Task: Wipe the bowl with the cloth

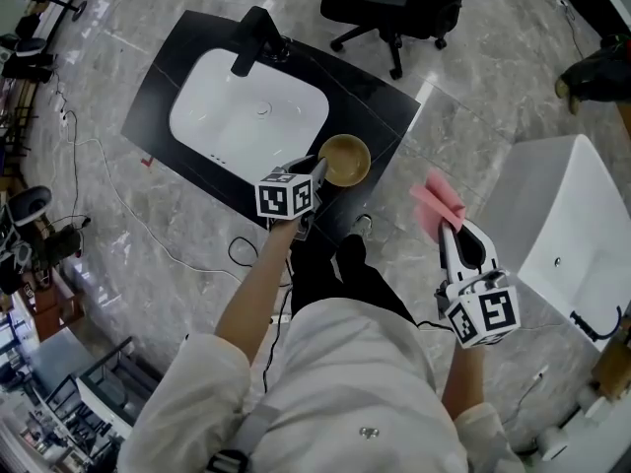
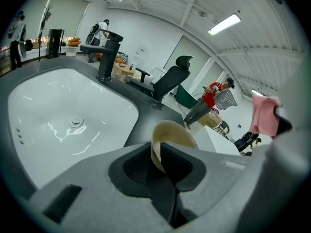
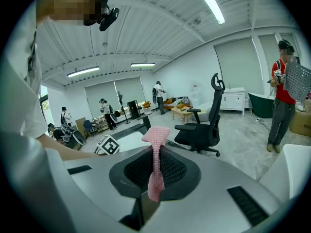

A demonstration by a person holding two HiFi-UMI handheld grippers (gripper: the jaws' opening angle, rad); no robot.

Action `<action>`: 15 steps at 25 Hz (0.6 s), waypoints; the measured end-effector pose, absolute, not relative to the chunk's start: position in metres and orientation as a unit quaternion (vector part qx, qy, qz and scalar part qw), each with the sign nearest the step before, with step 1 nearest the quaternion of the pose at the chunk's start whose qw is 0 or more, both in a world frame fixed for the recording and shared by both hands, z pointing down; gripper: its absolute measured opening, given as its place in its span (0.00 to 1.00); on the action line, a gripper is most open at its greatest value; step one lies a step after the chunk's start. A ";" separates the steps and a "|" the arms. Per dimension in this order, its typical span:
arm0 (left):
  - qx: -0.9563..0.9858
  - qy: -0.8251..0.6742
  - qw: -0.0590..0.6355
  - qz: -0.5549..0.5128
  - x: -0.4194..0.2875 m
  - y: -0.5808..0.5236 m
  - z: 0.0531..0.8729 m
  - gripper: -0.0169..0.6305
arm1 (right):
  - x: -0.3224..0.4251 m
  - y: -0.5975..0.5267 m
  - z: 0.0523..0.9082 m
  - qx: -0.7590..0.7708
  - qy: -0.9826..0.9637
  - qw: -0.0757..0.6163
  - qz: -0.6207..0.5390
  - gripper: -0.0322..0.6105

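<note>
Counter (image 1: 380,106): black slab that carries the sink.
Sink (image 1: 237,116): white basin, empty and dry-looking; the landmark for all places below.
Faucet (image 1: 254,37): black, at the sink's far rim.
Left gripper (image 1: 317,170): at the sink's corner opposite the faucet; jaws closed onto the bowl's rim, one pad inside the wall and one outside.
Right gripper (image 1: 449,227): well apart from the sink, off the counter and in the air; jaws pinched tight on the cloth.
Bowl (image 1: 344,158): tan, round, over the counter just beside the sink at the corner opposite the faucet; whether it rests on the counter or is lifted cannot be told.
Cloth (image 1: 437,202): pink, standing up out of the right gripper's jaws, beyond the bowl from the sink and not touching it.
Done, as judged: both task things are in hand, the bowl steadied by its rim and the cloth gripped.
Left, as judged: all the wiping; the cloth has yet to reach the bowl and rub its inside.
Head view only: the whole layout, and the open gap between cloth and bowl.
Left gripper view only: the bowl (image 2: 170,140) tilted with its wall running between the pads; the sink's drain; the cloth (image 2: 265,114) at the far right edge.
Right gripper view only: the cloth (image 3: 156,171) as a narrow pinched strip between the pads, fanning out above them; the left gripper's marker cube (image 3: 107,144). The bowl does not show here.
</note>
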State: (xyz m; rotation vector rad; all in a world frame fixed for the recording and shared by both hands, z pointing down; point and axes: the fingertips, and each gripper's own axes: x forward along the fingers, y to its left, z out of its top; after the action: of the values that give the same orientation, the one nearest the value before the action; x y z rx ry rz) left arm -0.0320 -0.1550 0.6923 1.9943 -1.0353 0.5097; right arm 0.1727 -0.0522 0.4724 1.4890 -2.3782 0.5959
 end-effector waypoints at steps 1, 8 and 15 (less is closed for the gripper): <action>0.790 -0.409 0.408 0.203 -0.032 -0.154 0.693 0.13 | 0.174 -0.052 0.473 0.515 -0.820 0.136 0.206 0.08; 0.792 -0.406 0.408 0.202 -0.031 -0.153 0.692 0.07 | 0.173 -0.049 0.472 0.518 -0.820 0.135 0.204 0.08; 0.794 -0.408 0.398 0.212 -0.030 -0.148 0.682 0.06 | 0.174 -0.051 0.468 0.519 -0.821 0.129 0.199 0.08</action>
State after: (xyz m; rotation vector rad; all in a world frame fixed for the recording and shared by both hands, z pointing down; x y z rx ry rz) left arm -0.0304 -0.1485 0.6818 2.0115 -1.0328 0.5361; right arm 0.1735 -0.0509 0.4683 1.5074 -2.3874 0.5793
